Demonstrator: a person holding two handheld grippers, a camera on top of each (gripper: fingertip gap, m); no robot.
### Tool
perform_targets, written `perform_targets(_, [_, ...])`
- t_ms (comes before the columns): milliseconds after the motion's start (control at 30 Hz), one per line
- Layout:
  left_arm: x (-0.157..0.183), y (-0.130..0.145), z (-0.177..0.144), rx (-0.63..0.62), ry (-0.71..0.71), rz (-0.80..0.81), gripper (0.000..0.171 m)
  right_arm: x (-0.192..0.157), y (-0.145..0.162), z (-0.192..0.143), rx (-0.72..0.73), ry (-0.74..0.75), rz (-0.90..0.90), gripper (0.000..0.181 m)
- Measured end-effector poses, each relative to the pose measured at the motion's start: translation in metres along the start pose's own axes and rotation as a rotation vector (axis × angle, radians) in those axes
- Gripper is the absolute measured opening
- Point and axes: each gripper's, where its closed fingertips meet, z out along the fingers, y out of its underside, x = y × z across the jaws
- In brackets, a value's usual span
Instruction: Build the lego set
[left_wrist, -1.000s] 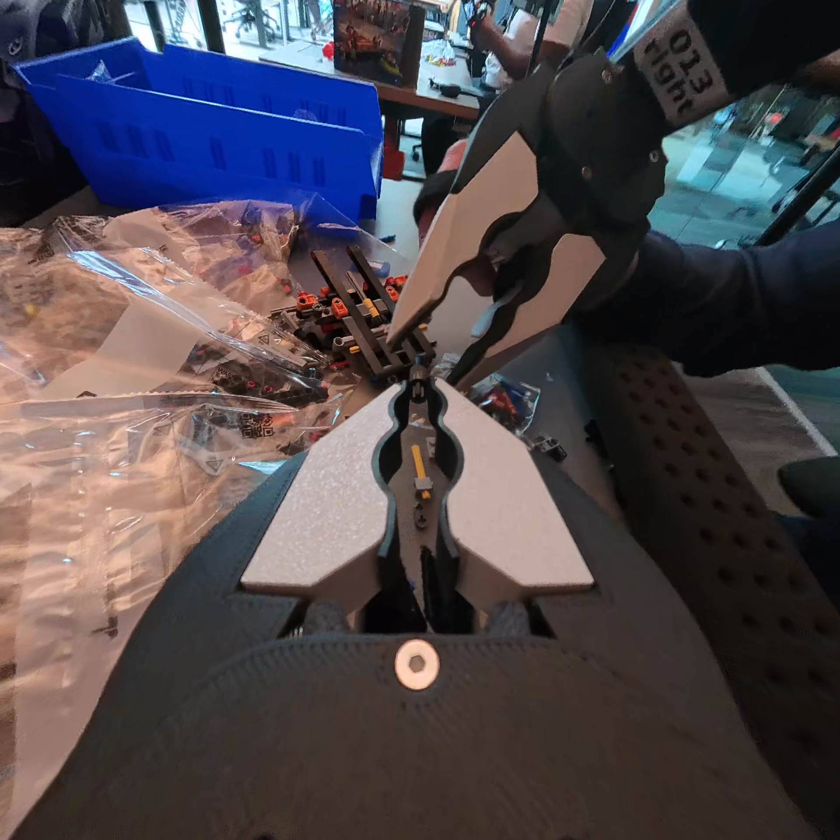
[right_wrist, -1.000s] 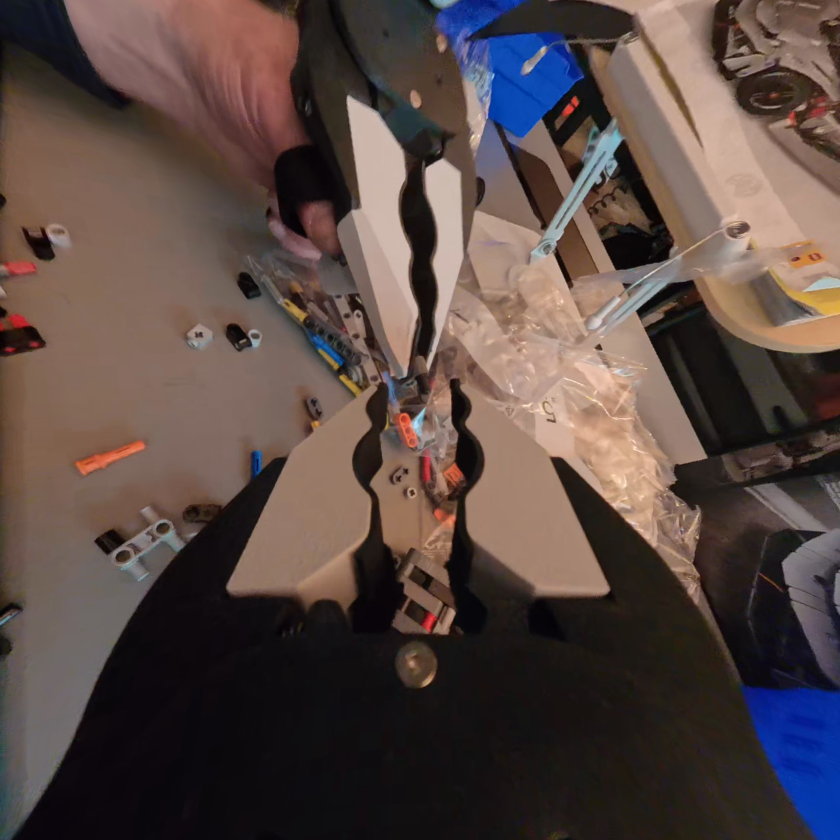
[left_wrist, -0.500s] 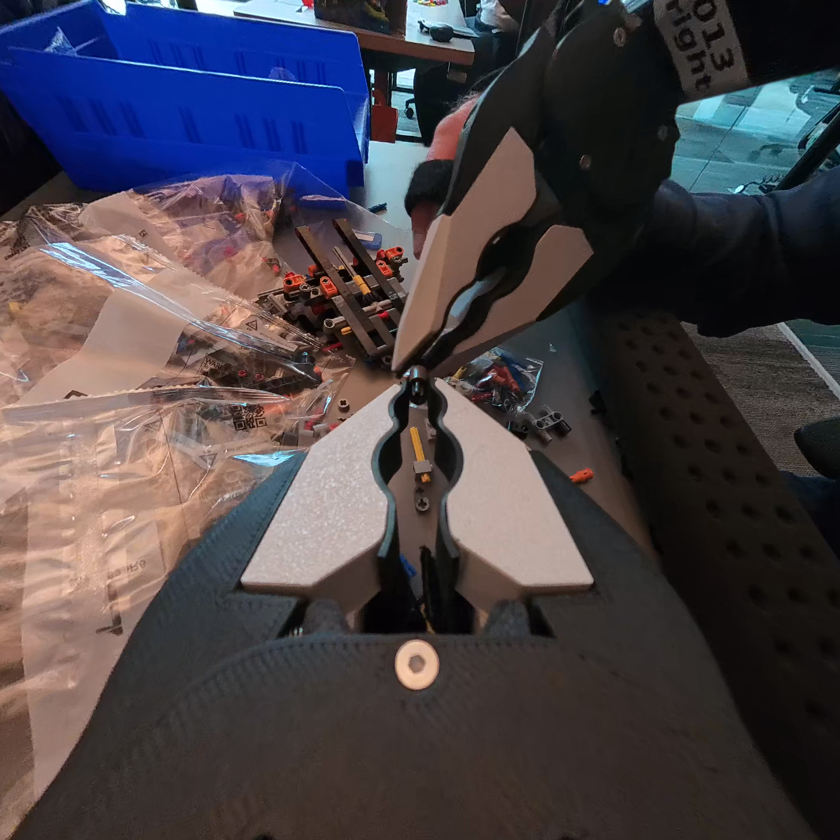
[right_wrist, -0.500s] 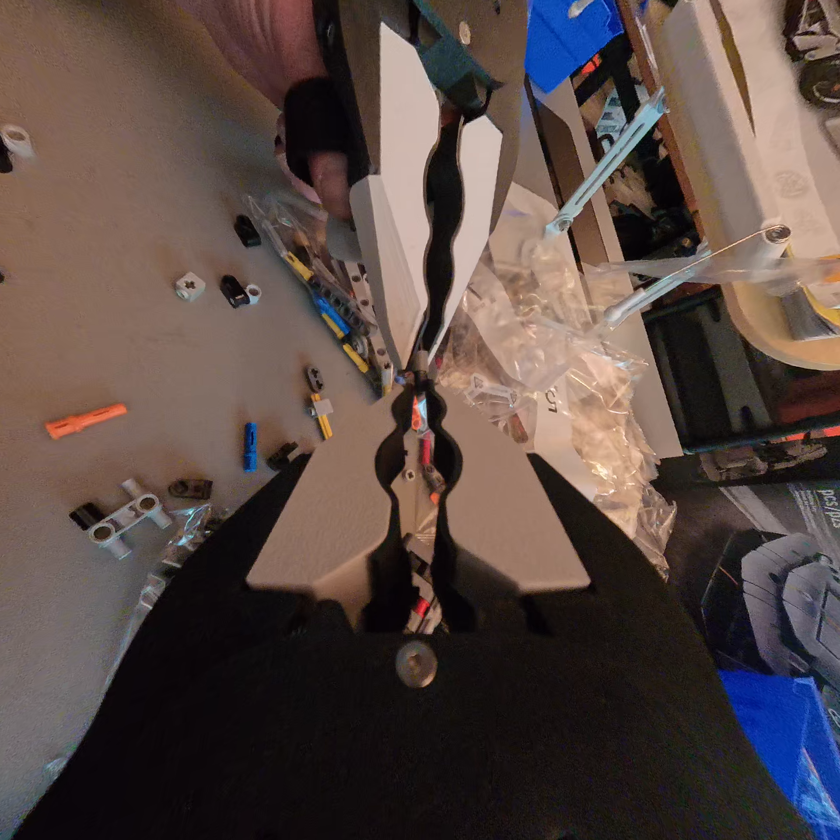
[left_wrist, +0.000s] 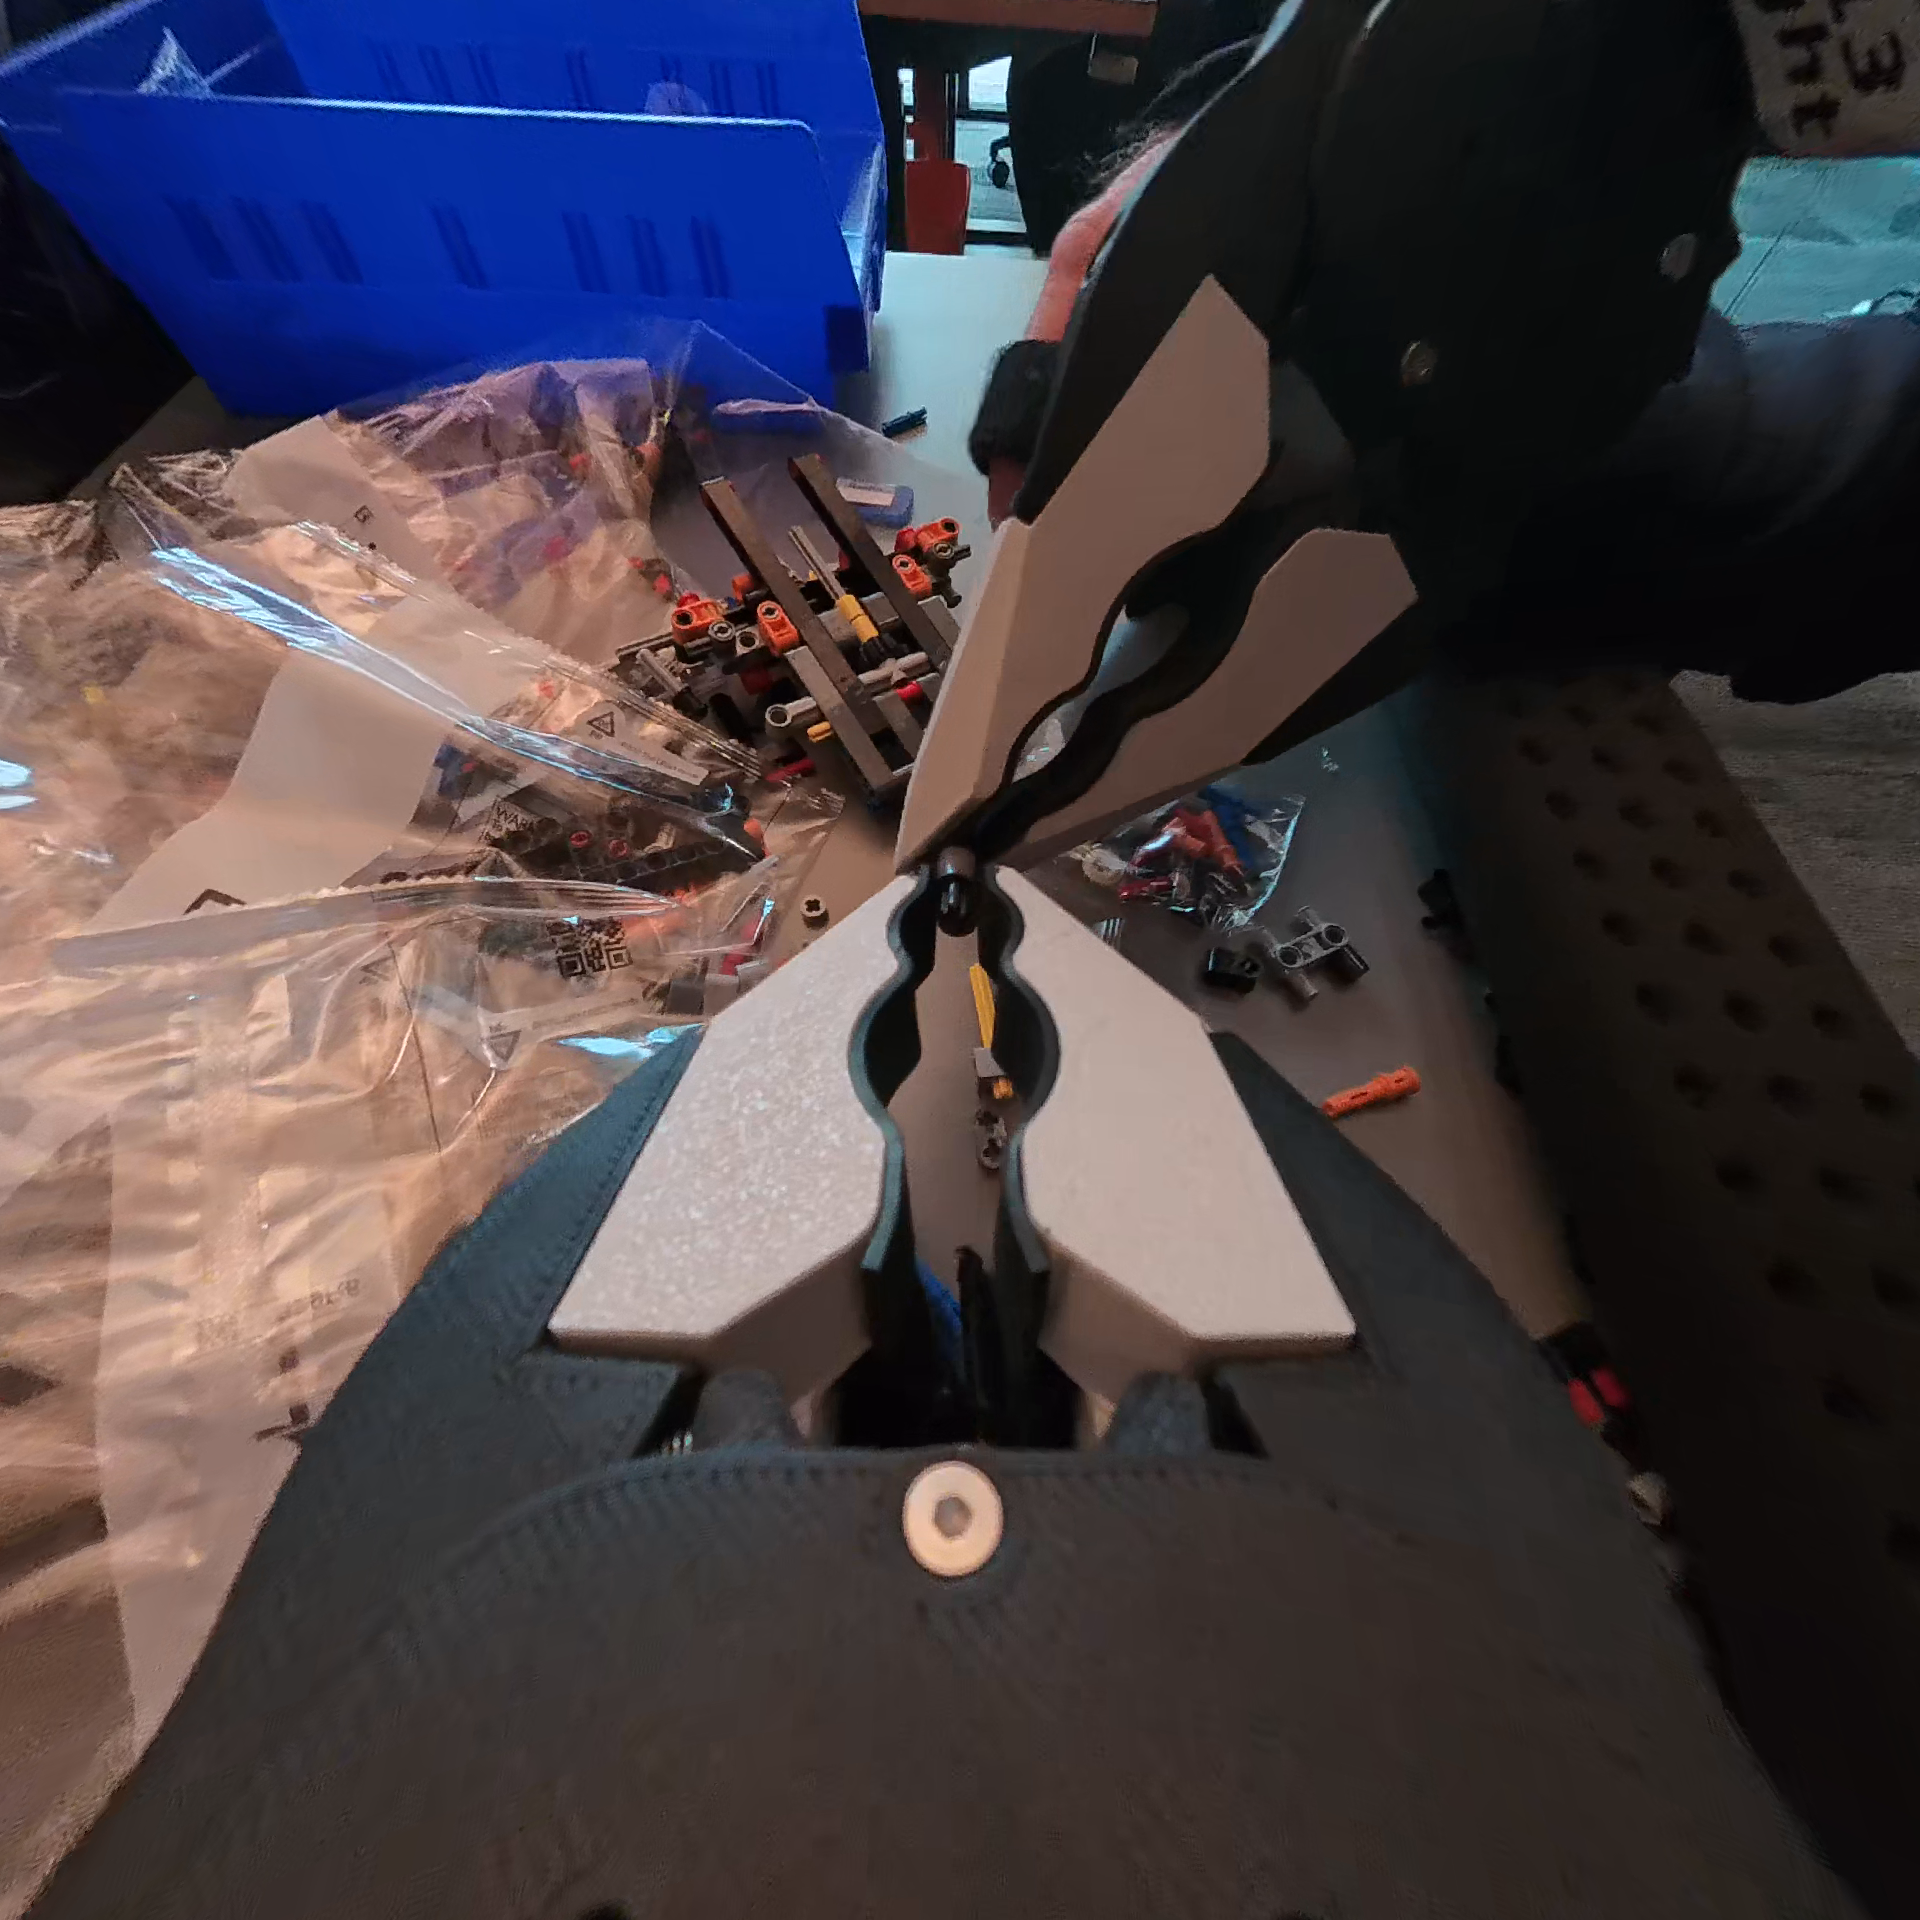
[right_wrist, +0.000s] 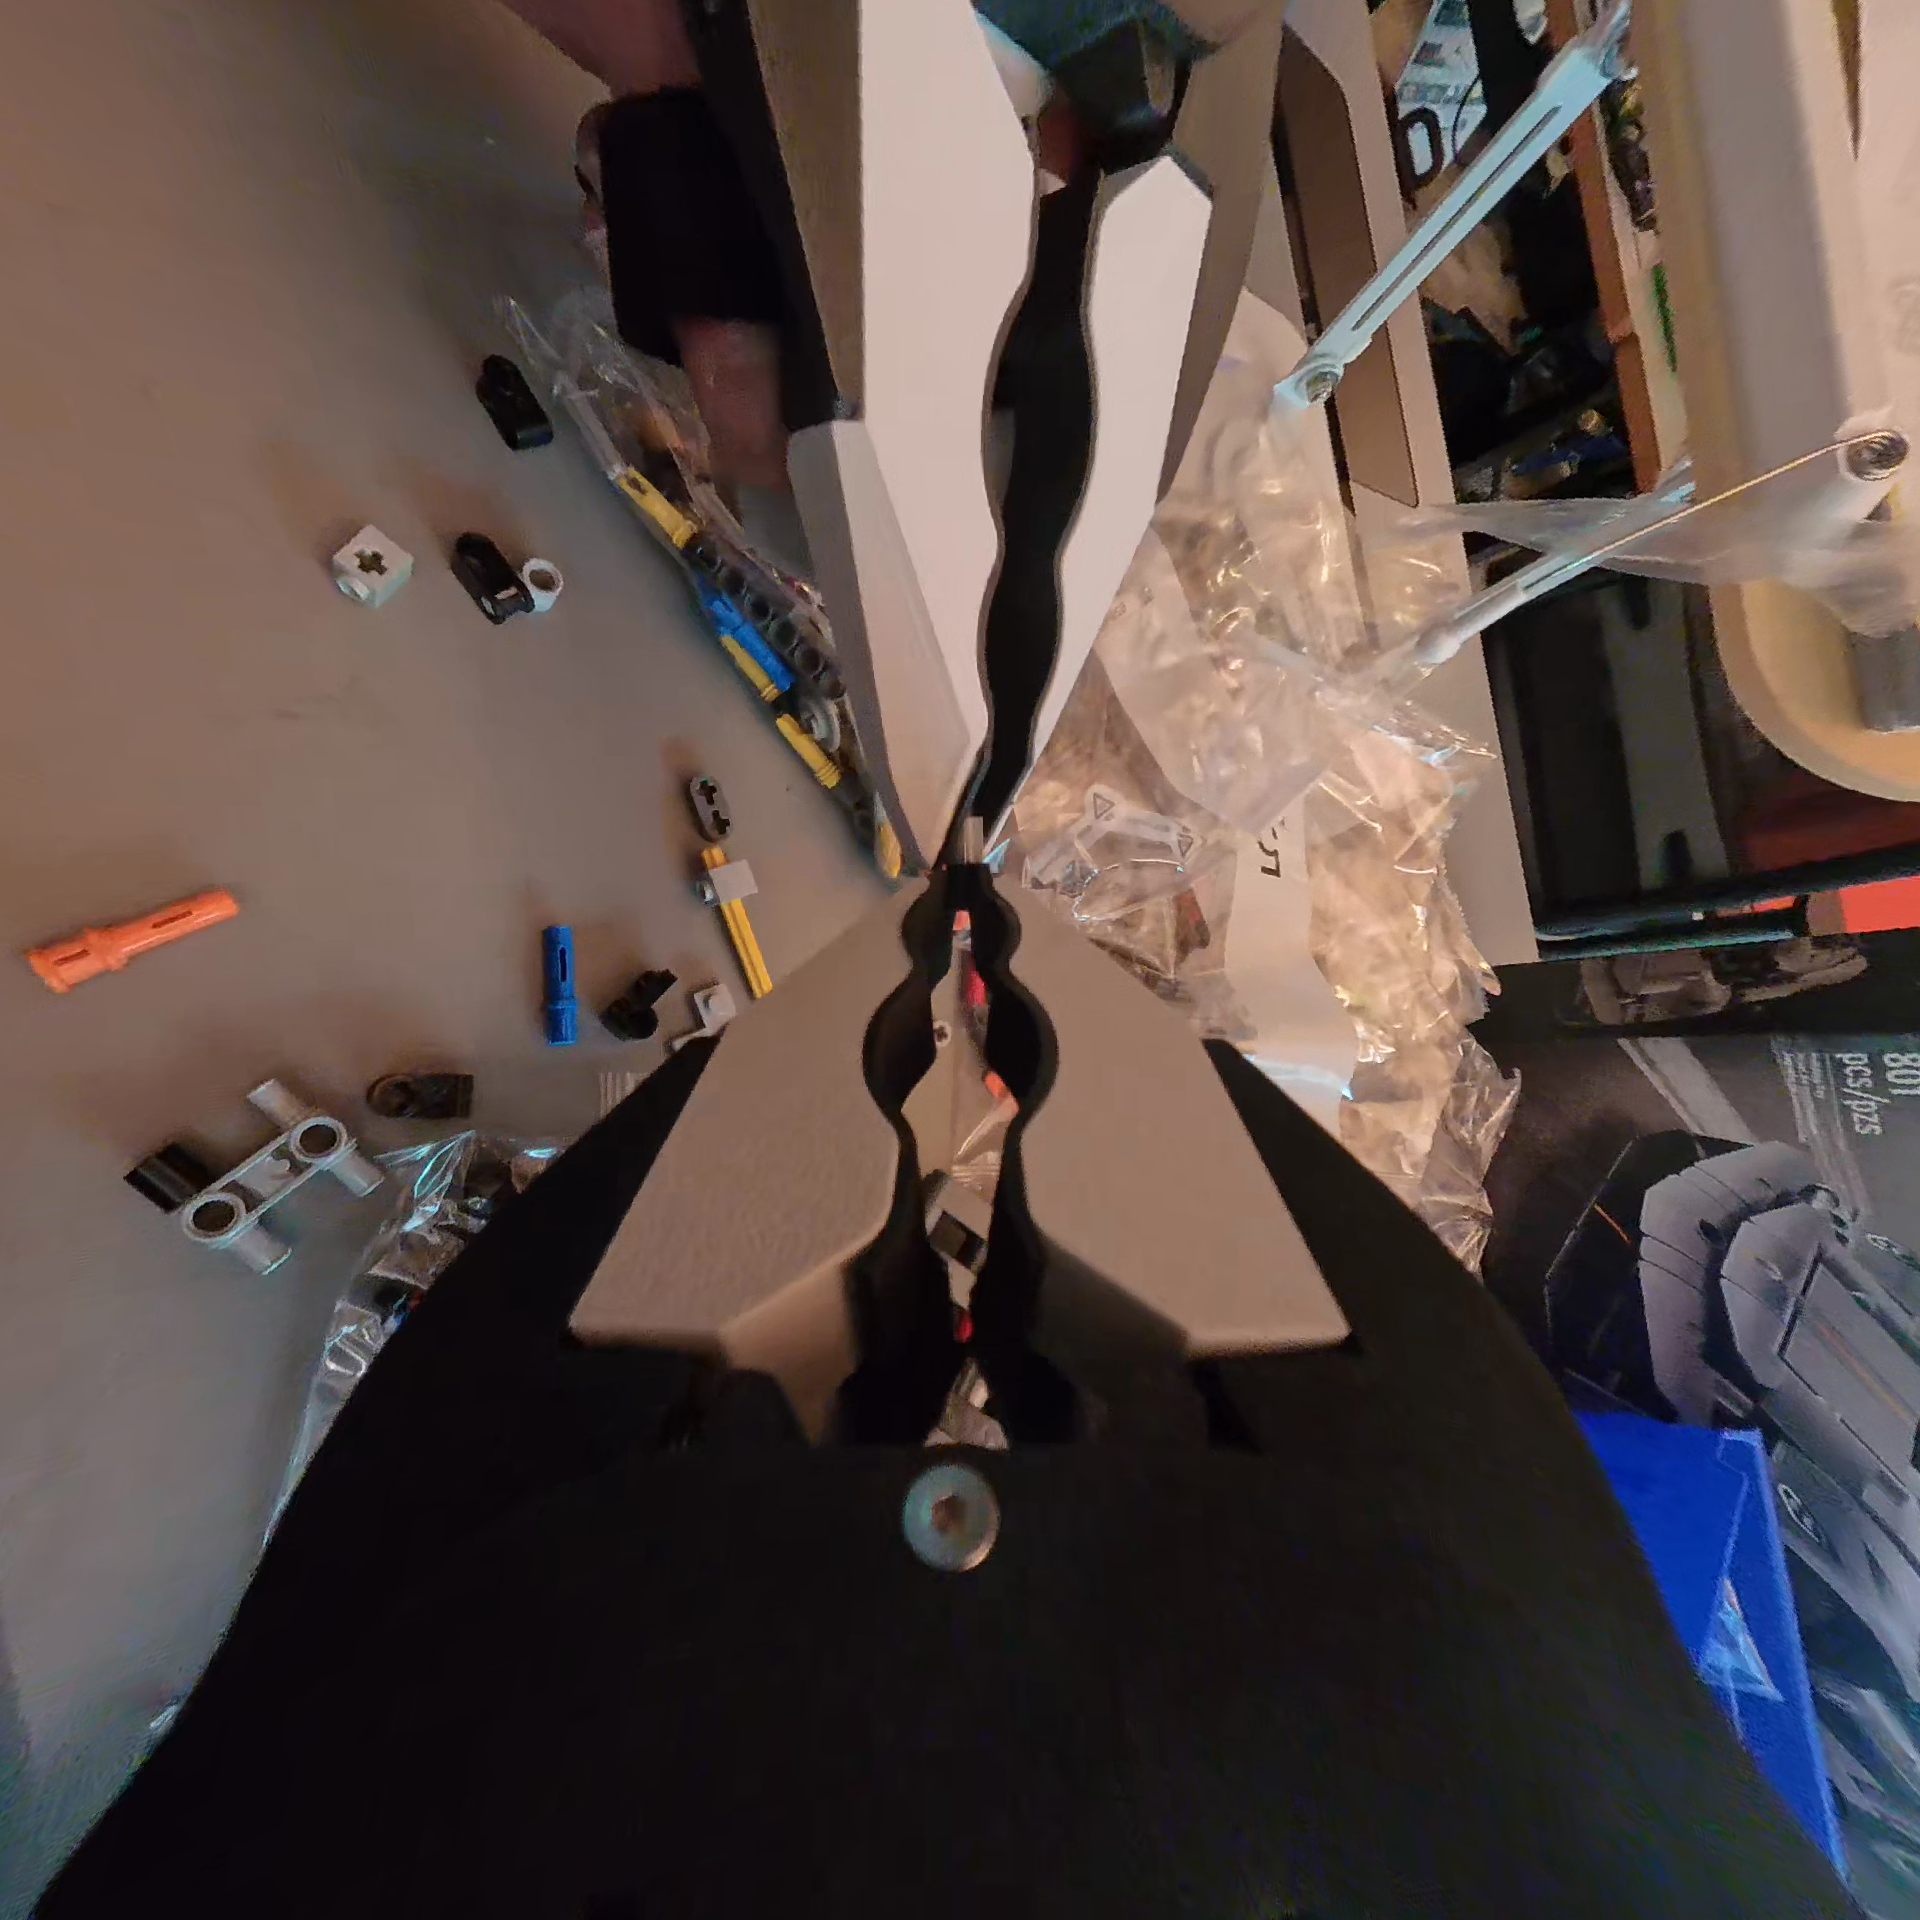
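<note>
The left gripper (left_wrist: 951, 894) and right gripper (right_wrist: 966, 883) met tip to tip above the table (right_wrist: 260, 727), jaws of each closed on one small black-and-grey pin (left_wrist: 953, 883). The part-built Lego frame (left_wrist: 821, 644) lay beyond, beside plastic bags (left_wrist: 312, 831).

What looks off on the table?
Nothing damaged, only build clutter. Loose pieces lie scattered on the bare table: an orange pin, a blue pin, a yellow axle. Crumpled clear bags crowd the half-built frame. Both hand-held grippers, left and right, meet tip to tip on one small dark piece.
</note>
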Motion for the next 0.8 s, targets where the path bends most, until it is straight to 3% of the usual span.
perform_targets(500, [0.012, -0.009, -0.010, -0.009, 0.043, 0.066, 0.005, -0.005, -0.008, -0.012, 0.071, -0.054, 0.025, 0.000])
perform_targets(533, [0.012, -0.009, -0.012, -0.007, 0.043, 0.070, 0.005, -0.003, 0.002, -0.011, 0.022, -0.044, 0.010, 0.000])
perform_targets(567, [-0.001, -0.016, -0.026, 0.037, -0.011, 0.049, 0.005, 0.001, 0.033, -0.006, -0.116, -0.020, -0.018, 0.000])
perform_targets(600, [-0.019, -0.033, -0.056, 0.150, -0.063, -0.010, 0.004, 0.002, 0.049, -0.005, -0.136, -0.039, 0.014, 0.000])
perform_targets(633, [-0.035, -0.046, -0.086, 0.237, -0.125, -0.033, 0.004, 0.006, 0.039, -0.012, -0.055, -0.047, 0.075, 0.000])
perform_targets(667, [-0.038, -0.045, -0.094, 0.209, -0.157, 0.004, 0.004, 0.012, 0.017, -0.020, 0.039, -0.036, 0.106, 0.000])
perform_targets(800, [-0.015, -0.030, -0.055, 0.083, -0.098, 0.113, 0.005, 0.002, -0.007, -0.016, 0.165, -0.099, 0.167, 0.000])
